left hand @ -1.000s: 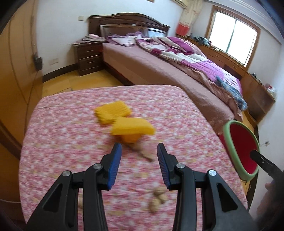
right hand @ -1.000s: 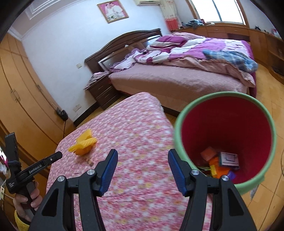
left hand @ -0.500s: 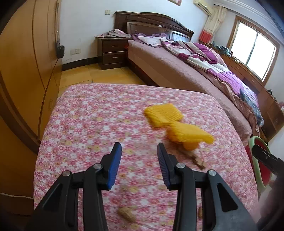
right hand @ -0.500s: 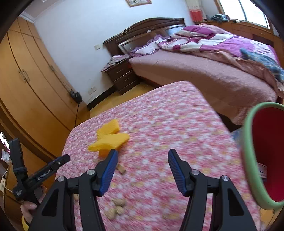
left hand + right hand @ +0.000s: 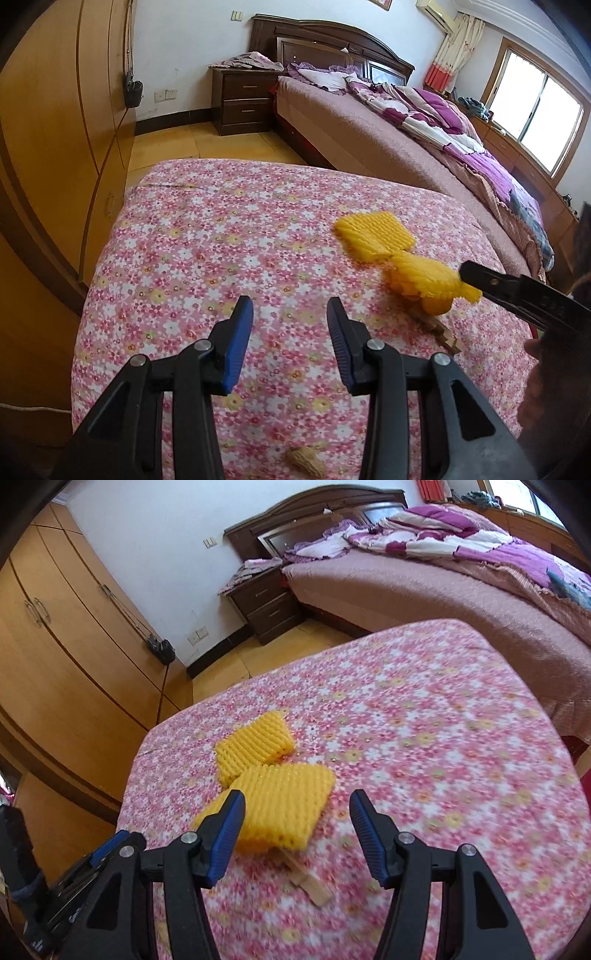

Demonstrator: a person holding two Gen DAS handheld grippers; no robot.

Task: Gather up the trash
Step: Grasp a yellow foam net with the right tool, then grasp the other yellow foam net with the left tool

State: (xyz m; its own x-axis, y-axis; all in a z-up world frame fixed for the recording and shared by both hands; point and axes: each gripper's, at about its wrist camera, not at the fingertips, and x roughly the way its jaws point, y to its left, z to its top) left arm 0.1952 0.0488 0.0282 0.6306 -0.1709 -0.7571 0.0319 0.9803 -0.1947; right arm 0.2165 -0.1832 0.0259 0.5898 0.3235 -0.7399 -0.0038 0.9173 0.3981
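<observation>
Two yellow foam nets lie on the floral pink tablecloth [image 5: 207, 258]: a far one [image 5: 375, 234] [image 5: 255, 744] and a near one [image 5: 424, 278] [image 5: 284, 801]. Small wooden pieces [image 5: 308, 880] [image 5: 441, 332] lie by the near net. A peanut [image 5: 306, 463] lies at the table's near edge. My left gripper [image 5: 290, 336] is open and empty above bare cloth. My right gripper [image 5: 297, 829] is open and empty, just in front of the near net; it shows in the left wrist view [image 5: 517, 291] beside that net.
A bed [image 5: 406, 147] with a purple quilt stands beyond the table. A dark nightstand [image 5: 243, 99] is at the far wall. Wooden wardrobes [image 5: 55, 129] run along the left side. A sliver of red shows at the right edge [image 5: 585, 775].
My right gripper swung left from the red bin to the yellow nets. My left gripper swung left, so the nets now lie to its right. Both stay open.
</observation>
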